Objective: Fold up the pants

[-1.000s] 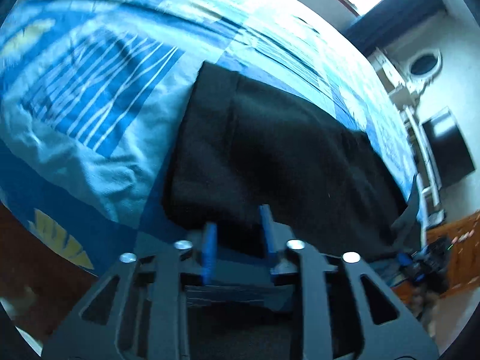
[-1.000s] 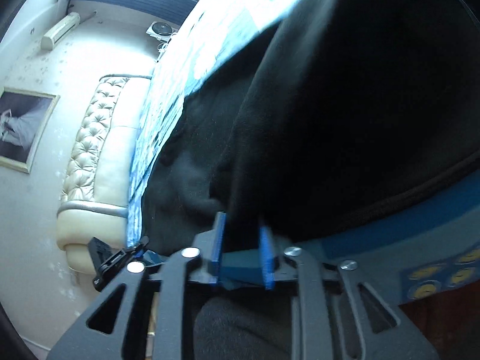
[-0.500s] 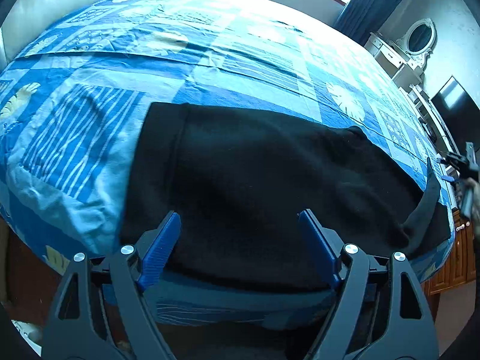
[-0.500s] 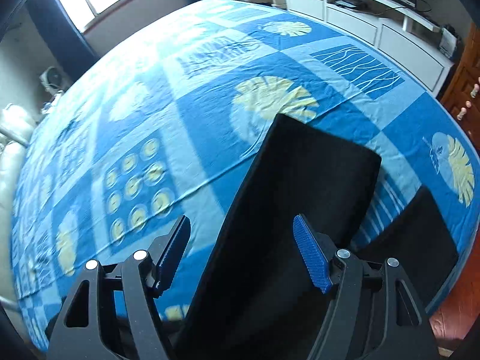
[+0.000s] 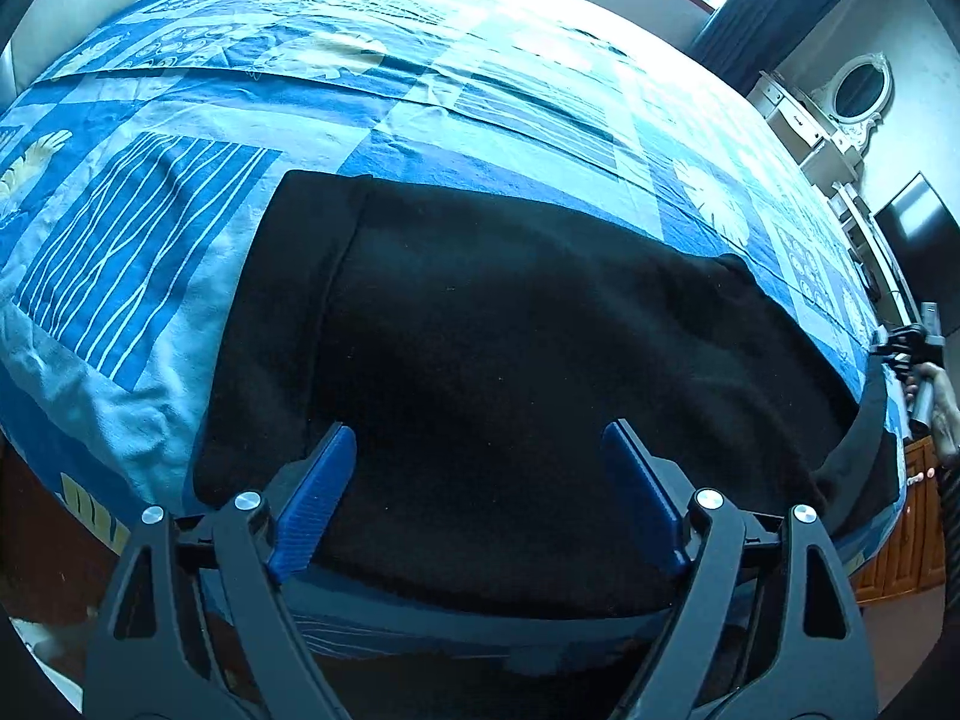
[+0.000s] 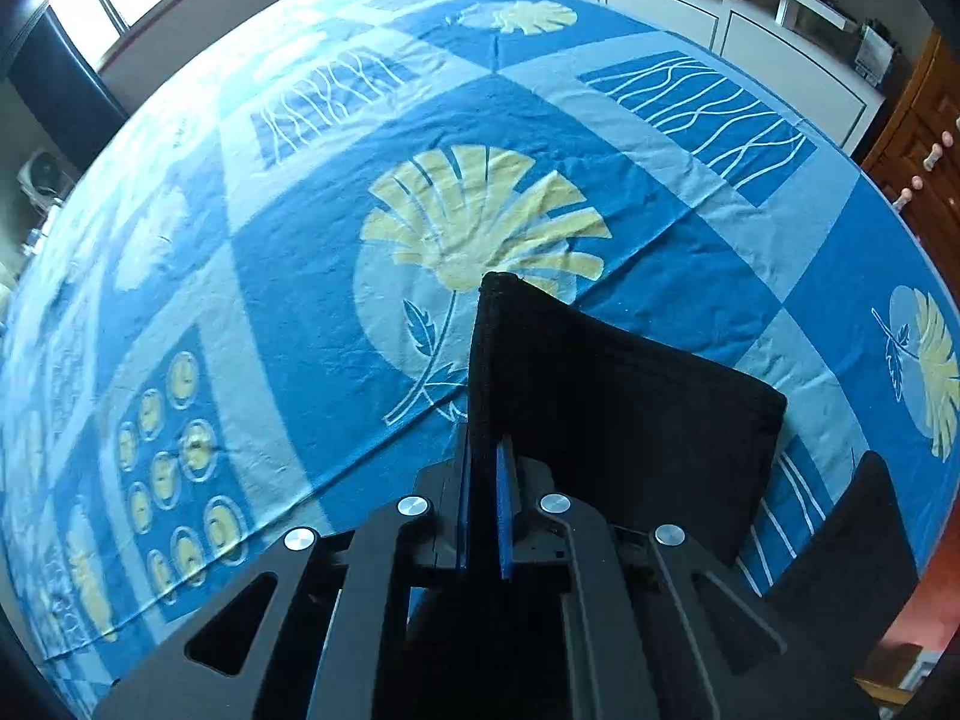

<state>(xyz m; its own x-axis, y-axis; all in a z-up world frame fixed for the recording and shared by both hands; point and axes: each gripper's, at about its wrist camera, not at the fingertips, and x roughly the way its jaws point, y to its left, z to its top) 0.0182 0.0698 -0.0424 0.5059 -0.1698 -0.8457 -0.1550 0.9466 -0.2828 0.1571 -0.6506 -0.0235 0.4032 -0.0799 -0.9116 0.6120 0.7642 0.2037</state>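
— Where have the pants got to?

— The black pants (image 5: 540, 360) lie flat along the near edge of the bed, on the blue patterned bedspread (image 5: 420, 90). From the left wrist view the wide end sits to the left and the cloth runs off to the right, narrowing toward the bed's corner. It looks as though the legs are laid one over the other, since I make out one long dark shape and not two, though the cloth is too black to show the layers.

— And the claws?

— The left gripper (image 5: 480, 474) hovers over the near edge of the cloth with its blue pads spread wide and opening a touch more; the fabric shows between them but neither pad presses on it. The right gripper (image 6: 483, 468) is down at the leg end, pads pinched together with a fold of the black cloth (image 6: 600, 390) clamped between them, the hem edge standing up from the bedspread (image 6: 300, 240). At the far right of the left view you can just see a hand (image 5: 942, 402) holding that tool.

— So how far along?

— About midway, I'd say. The lengthwise fold seems done; the leg end has yet to be carried over toward the waist, perhaps with another fold after that.
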